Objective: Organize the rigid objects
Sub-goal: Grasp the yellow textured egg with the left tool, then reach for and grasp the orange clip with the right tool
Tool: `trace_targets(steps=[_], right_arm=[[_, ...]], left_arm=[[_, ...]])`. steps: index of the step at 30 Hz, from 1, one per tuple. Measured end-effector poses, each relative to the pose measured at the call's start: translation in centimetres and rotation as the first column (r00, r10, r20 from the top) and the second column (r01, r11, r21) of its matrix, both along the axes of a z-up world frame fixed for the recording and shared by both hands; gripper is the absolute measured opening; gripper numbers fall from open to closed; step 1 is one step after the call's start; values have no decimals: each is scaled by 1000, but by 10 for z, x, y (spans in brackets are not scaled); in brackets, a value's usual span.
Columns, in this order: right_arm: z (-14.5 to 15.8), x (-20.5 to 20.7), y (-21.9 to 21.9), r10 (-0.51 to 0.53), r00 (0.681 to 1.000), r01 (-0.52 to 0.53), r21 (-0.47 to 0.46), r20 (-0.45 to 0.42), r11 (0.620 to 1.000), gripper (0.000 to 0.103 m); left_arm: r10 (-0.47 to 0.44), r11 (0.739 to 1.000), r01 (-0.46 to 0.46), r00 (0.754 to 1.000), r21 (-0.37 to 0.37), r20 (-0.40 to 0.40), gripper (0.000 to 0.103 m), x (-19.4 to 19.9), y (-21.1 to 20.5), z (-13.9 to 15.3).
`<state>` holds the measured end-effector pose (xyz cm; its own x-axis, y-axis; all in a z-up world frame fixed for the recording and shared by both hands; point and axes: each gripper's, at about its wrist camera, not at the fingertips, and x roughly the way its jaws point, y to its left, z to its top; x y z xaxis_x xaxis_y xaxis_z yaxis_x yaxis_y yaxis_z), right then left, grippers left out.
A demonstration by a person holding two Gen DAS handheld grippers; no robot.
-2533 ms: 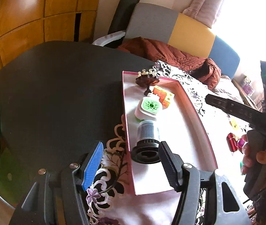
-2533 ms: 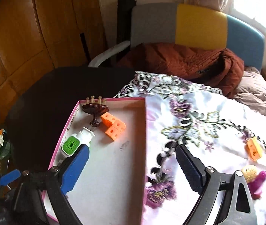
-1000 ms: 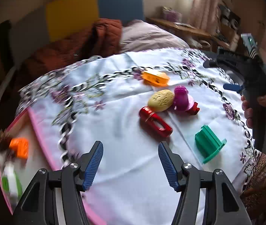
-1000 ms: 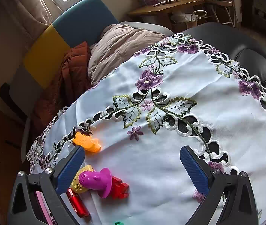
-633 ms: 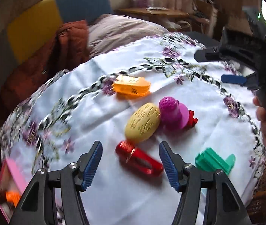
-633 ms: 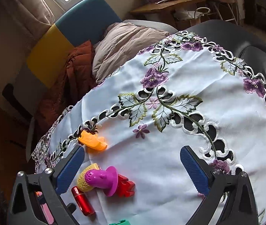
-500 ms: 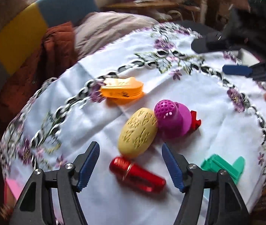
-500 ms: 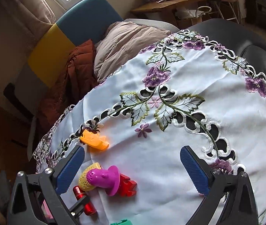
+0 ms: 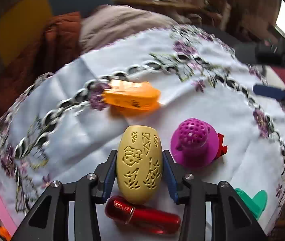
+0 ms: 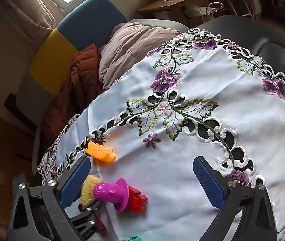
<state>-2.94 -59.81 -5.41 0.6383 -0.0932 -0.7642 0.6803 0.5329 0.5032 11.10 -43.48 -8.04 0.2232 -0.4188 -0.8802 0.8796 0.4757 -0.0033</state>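
Now clenched on the yellow egg-shaped toy (image 9: 139, 163), the left tool (image 9: 139, 172), jaws just closing, gripped it on the table's embroidered cloth (image 9: 182, 104), likely bound for sorting, while the right tool (image 10: 142, 182) hovered released.

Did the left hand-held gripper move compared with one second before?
Yes. The left hand-held gripper came forward past the red cylinder; its jaws have just been closing on the yellow egg-shaped piece.
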Motion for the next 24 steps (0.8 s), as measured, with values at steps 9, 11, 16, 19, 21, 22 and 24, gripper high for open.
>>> trace_targets(steps=[9, 11, 16, 19, 21, 22, 24], right_arm=[[3, 8, 10, 47, 998, -49, -62, -28, 997, 102], [3, 10, 12, 58, 997, -61, -84, -45, 995, 102], [0, 10, 12, 58, 995, -66, -104, -77, 992, 102], [-2, 9, 11, 48, 995, -57, -107, -89, 993, 102], [-3, 9, 11, 45, 994, -56, -111, -98, 992, 102], [-4, 9, 11, 45, 994, -57, -112, -102, 992, 102], [-4, 9, 12, 48, 993, -60, -114, -107, 992, 102]], left_arm=[[223, 956, -235, 971, -175, -86, 44, -9, 97, 42], [230, 957, -242, 969, -161, -87, 44, -27, 111, 37], [239, 963, -248, 966, -102, -95, 44, -73, 133, 5], [258, 960, -261, 965, -98, -45, 44, -91, 139, -8], [250, 964, -249, 968, -94, -2, 44, -96, 137, -9], [254, 962, -253, 967, -97, -5, 43, -95, 136, -10], [253, 962, -251, 967, -110, 6, 43, -96, 137, -11]])
